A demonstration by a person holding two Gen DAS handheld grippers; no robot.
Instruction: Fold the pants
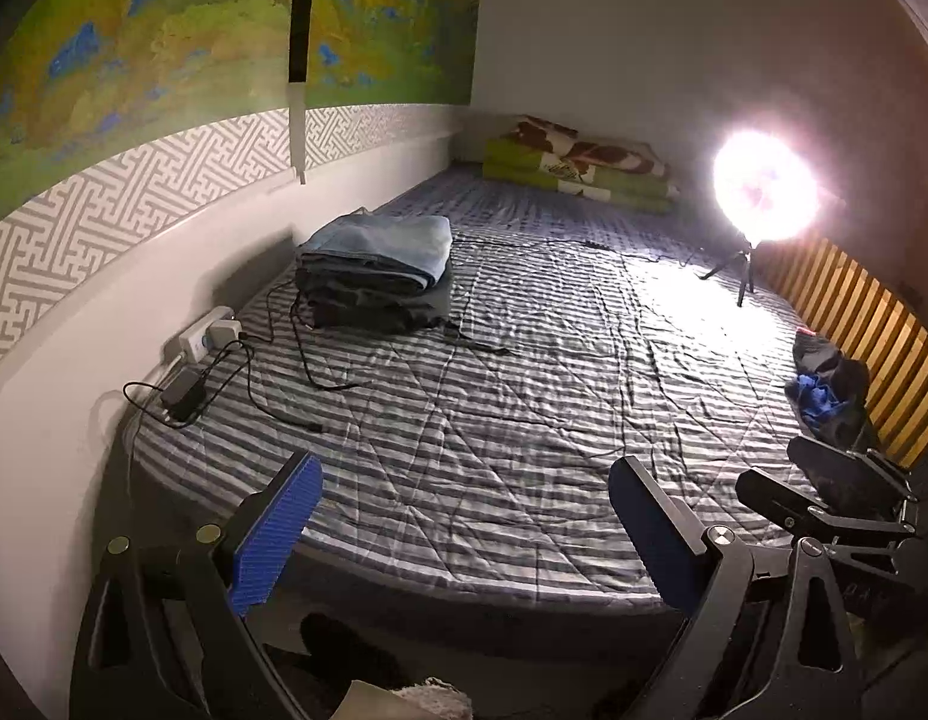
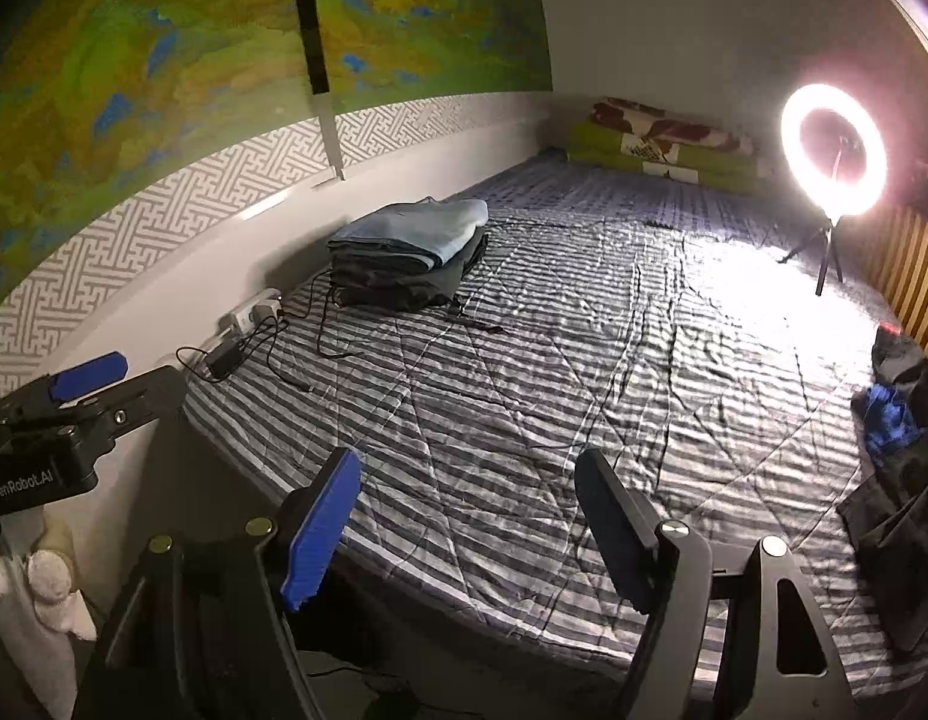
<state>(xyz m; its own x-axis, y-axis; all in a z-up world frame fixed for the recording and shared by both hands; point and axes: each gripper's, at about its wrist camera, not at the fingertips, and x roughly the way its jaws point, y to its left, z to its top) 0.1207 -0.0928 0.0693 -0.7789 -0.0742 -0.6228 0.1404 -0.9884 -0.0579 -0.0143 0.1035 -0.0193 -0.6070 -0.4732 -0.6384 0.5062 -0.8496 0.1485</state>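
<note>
Both the left tongs [image 1: 464, 531] and the right tongs [image 2: 466, 531] are held apart and empty at the near edge of the bed [image 1: 523, 396]; folded pants [image 1: 377, 267] are stacked far left by the wall, while a dark crumpled heap [image 1: 829, 384], possibly the next pants, is seen at the right edge; soft, limp, fairly heavy cloth is expected, best pinched at waistband or hem; the heap is cut off and glare-washed by the ring light [image 2: 832, 159].

Folded pants [image 1: 374, 276] sit stacked at ten o'clock on the bed [image 1: 523, 420]: light blue jeans atop darker pairs, against the wall.
</note>
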